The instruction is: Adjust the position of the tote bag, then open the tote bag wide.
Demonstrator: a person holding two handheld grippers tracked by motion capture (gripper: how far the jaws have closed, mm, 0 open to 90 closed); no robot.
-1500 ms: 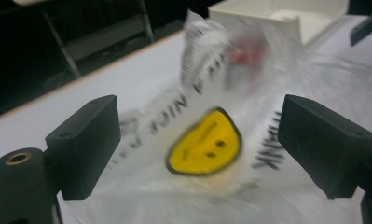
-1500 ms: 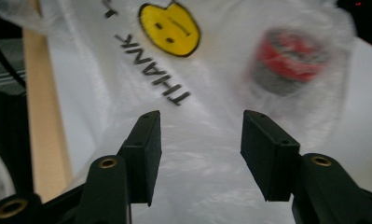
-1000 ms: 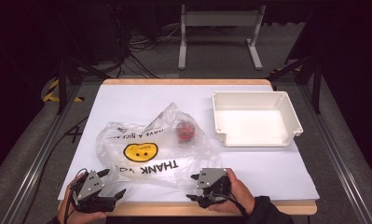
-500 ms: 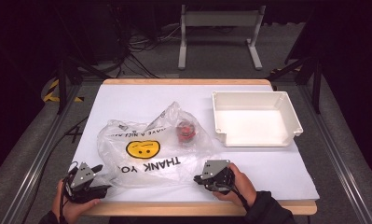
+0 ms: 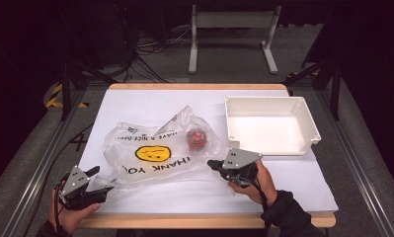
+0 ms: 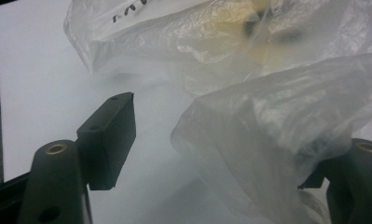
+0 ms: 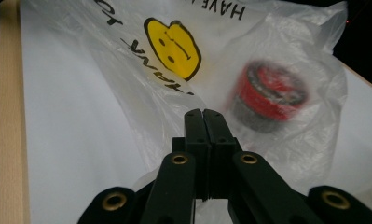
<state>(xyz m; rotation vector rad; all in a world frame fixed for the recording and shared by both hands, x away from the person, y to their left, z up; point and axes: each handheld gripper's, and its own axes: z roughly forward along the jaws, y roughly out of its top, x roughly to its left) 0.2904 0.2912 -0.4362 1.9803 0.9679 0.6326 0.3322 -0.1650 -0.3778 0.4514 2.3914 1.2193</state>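
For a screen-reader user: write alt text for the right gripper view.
The right gripper, jaws pressed together, points at a clear plastic bag lying on a white table. The bag has a yellow smiley face and black lettering, and a red-topped round container sits inside it.

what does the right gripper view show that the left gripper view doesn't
Right gripper view alone: the round red container inside the bag, the smiley face print, and the right gripper with its fingers pressed together. Left gripper view alone: the left gripper open, plastic draped over one side. Both: the clear plastic bag on the white table.
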